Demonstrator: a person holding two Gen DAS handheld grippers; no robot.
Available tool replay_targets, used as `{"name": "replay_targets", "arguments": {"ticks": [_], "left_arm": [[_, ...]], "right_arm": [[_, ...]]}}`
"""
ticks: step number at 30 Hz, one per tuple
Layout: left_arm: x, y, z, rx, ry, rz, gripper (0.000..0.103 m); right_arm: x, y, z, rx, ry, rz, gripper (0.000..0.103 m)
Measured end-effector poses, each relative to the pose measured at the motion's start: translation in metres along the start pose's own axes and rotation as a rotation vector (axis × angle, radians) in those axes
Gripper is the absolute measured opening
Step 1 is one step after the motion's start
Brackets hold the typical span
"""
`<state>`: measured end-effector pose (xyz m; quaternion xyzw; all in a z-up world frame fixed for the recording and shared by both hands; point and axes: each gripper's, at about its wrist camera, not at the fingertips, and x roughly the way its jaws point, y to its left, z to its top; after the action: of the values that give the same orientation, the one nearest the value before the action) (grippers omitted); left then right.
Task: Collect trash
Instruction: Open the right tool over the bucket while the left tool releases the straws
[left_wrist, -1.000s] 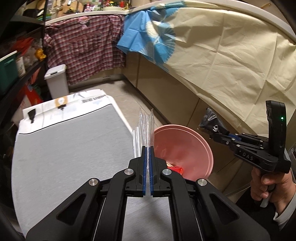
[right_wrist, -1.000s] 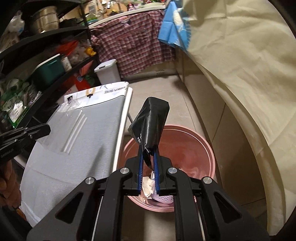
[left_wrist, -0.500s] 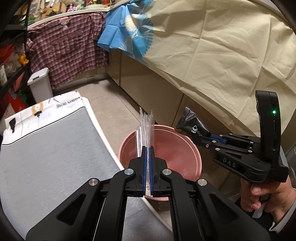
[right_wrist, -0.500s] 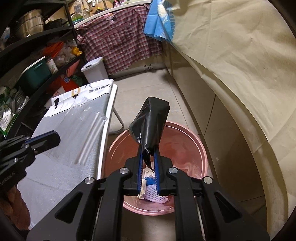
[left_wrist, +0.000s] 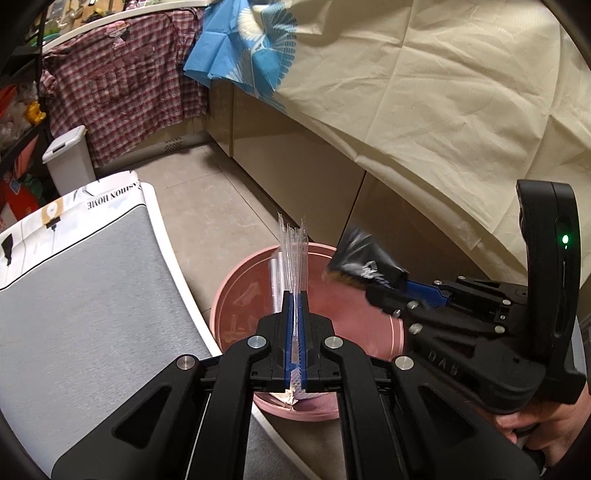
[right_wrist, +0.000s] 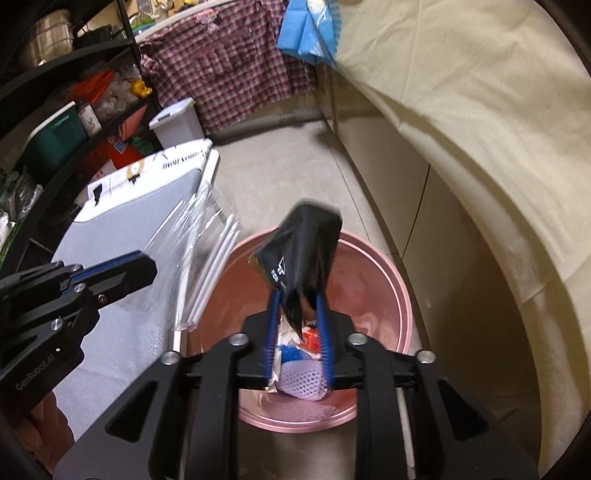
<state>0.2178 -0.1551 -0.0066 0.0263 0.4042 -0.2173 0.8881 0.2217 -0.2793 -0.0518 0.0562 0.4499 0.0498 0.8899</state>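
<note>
Left wrist view: the left gripper (left_wrist: 294, 332) is clamped tight on a clear plastic sleeve of white straws (left_wrist: 291, 254). The sleeve stands edge-on between the blue pads, its long axis running straight away from the camera, its free end pointing up and far, over the near-left rim of a pink bucket (left_wrist: 229, 291) on the tiled floor. To the left lies a grey padded worktop (left_wrist: 85, 306) with a white printed end at its far side. From the right, the right gripper (left_wrist: 373, 286) reaches in over the bucket with a crumpled black wrapper (left_wrist: 364, 264) at its tip; the wrapper points left and far, and is blurred. A hand (left_wrist: 546, 421) grips the handle at the lower right. A cream cloth (left_wrist: 443, 110) drapes the cabinets behind.

Right wrist view: the right gripper (right_wrist: 297, 332) has just been opening; its blue pads stand apart with the black wrapper (right_wrist: 301, 251) between them, the wrapper's lower end narrow and loose in the gap. Whether a pad still touches it cannot be told. The wrapper's long axis is roughly upright, leaning slightly right, directly above the pink bucket (right_wrist: 400, 291). Inside the bucket lie white mesh, paper and red scraps (right_wrist: 301, 373). At the left, the left gripper (right_wrist: 147, 269) holds the straw sleeve (right_wrist: 207, 266), which is broadside here, its straws slanting from near-left to far-right, across the worktop (right_wrist: 122, 332) edge and the bucket's left rim.
</note>
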Motion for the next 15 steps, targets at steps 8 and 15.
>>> {"name": "replay_targets", "arguments": {"ticks": [8, 15], "left_arm": [[-0.004, 0.005, -0.002, -0.016, -0.006, 0.001, 0.006], [-0.015, 0.005, -0.004, -0.012, -0.025, -0.015, 0.017]], "right_arm": [[0.002, -0.004, 0.000, 0.011, 0.001, -0.009, 0.042], [-0.009, -0.003, -0.002, 0.017, -0.040, -0.010, 0.045]]}}
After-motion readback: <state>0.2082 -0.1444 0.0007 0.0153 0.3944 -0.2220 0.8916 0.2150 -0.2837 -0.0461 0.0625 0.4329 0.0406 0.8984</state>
